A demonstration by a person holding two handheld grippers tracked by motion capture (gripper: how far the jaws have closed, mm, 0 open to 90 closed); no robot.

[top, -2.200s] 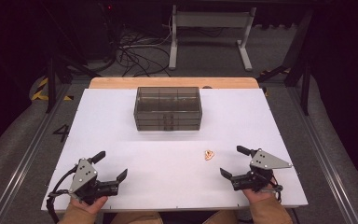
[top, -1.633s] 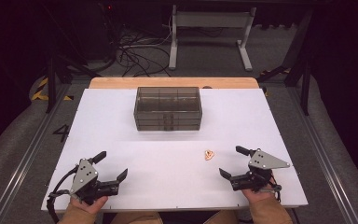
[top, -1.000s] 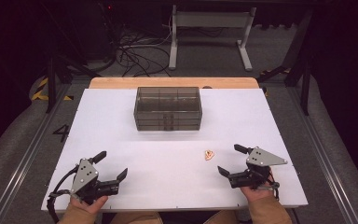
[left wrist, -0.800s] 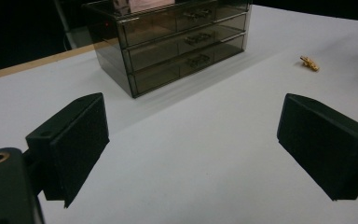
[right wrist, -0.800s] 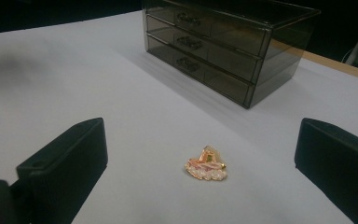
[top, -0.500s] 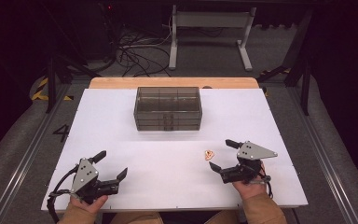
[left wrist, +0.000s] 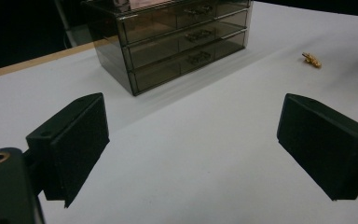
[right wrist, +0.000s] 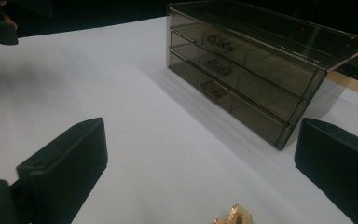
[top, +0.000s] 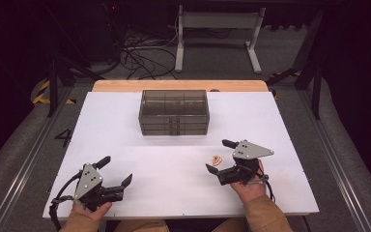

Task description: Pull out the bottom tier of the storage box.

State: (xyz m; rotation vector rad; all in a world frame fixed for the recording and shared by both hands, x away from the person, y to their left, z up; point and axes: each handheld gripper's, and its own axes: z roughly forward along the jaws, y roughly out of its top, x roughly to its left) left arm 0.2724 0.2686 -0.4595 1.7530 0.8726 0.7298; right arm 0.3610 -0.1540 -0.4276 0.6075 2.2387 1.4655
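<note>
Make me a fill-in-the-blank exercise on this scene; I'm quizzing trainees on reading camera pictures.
1. The smoky see-through drawer unit has ____ drawers stacked one above another.
2. The small gold trinket lies on the white table just ahead of the ____ claw.
3. Both the left claw and the right claw have their jaws ____.
4. All the drawers of the unit are ____.

Missing words: three; right; open; closed

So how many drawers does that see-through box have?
3. The box has a top drawer, a middle drawer under it and a bottom drawer, all shut, each with a small handle. No others show; its back is hidden.
</note>
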